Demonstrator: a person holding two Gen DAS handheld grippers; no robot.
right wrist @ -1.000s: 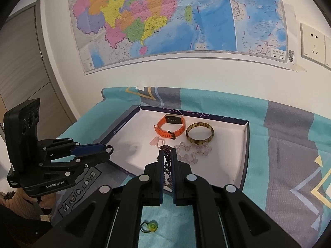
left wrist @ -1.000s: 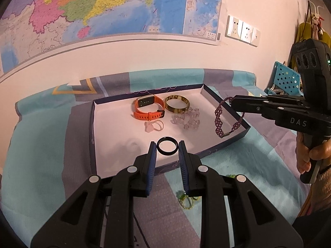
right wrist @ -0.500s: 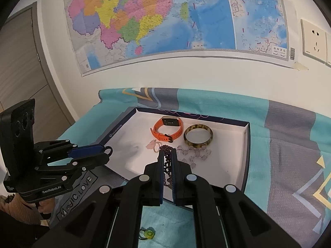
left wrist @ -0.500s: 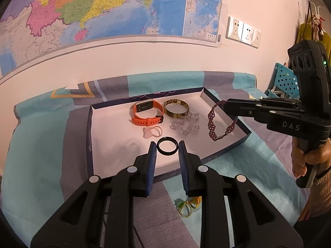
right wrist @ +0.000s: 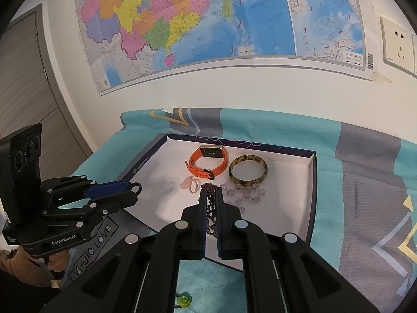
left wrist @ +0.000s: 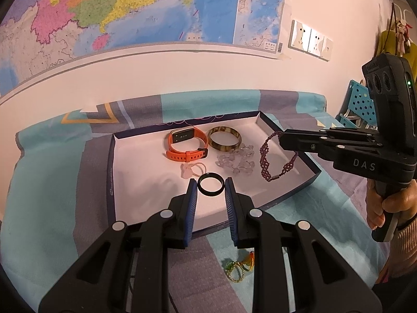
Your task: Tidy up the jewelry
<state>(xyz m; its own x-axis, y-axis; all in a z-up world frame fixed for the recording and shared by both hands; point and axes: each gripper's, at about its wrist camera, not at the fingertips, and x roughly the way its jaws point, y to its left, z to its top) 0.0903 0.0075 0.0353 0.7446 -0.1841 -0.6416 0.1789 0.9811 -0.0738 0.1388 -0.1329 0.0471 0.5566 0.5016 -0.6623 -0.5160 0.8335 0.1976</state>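
Jewelry is mid-sort, we judge: both tongs carry pieces over the white box (left wrist: 146, 161). Our left gripper (left wrist: 210, 191), lower centre of its view, stands slightly parted, pinching a black ring (left wrist: 210, 187) between its tips. Our right gripper (right wrist: 211, 198) is shut tight on a purple beaded bracelet (left wrist: 271, 156), which dangles over the box at centre right. Next, we expect: lower each piece, then release.

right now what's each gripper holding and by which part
Left gripper holds the black ring across its outer edge; right gripper pinches the purple beaded bracelet at one end.
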